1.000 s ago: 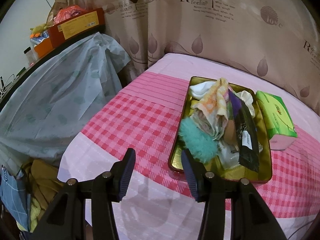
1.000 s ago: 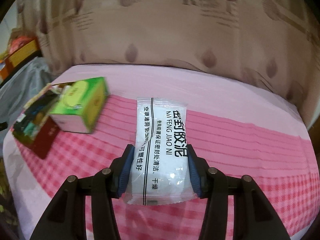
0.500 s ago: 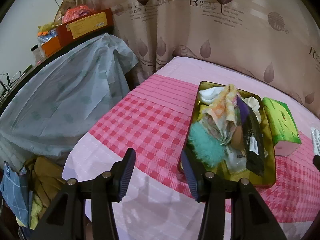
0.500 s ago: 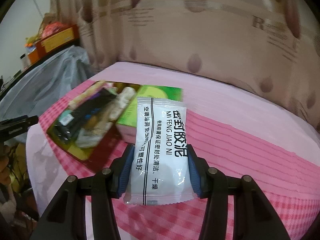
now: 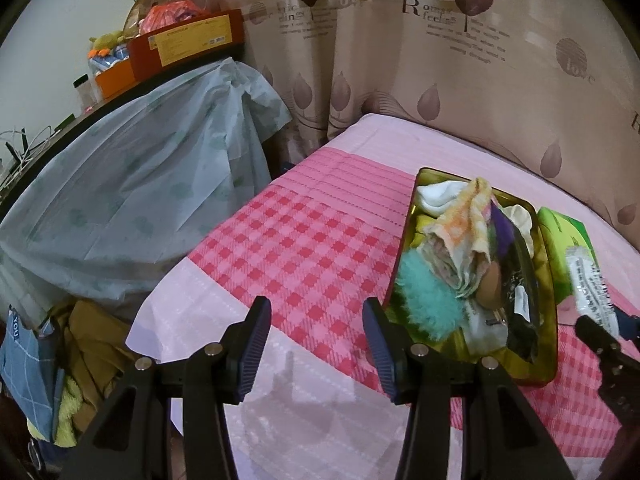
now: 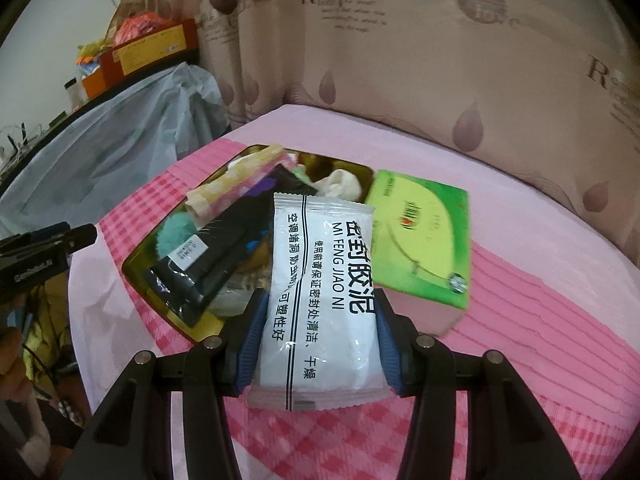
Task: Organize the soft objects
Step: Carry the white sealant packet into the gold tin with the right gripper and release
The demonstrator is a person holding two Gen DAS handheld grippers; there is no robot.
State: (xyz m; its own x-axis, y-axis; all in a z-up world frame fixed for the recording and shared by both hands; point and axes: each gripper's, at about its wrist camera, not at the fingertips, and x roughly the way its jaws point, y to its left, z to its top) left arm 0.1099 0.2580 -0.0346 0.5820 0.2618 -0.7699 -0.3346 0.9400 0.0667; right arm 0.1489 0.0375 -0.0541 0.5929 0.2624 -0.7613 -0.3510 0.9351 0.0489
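My right gripper is shut on a white sealed packet with black print, held over the near right corner of a gold tin tray. The tray holds a teal fluffy puff, an orange-and-yellow cloth, white socks, a purple item and a black packet. A green tissue pack lies right of the tray. The packet and right gripper show at the left wrist view's right edge. My left gripper hangs open and empty over the pink checked bedspread, left of the tray.
A desk under a pale blue plastic sheet stands left of the bed, with red and orange boxes on top. Clothes pile on the floor by the bed corner. A beige leaf-print curtain hangs behind.
The right gripper carried the white packet leftward, from past the green tissue pack to above the tray's near corner. It now appears at the left wrist view's right edge. The left gripper barely moved.
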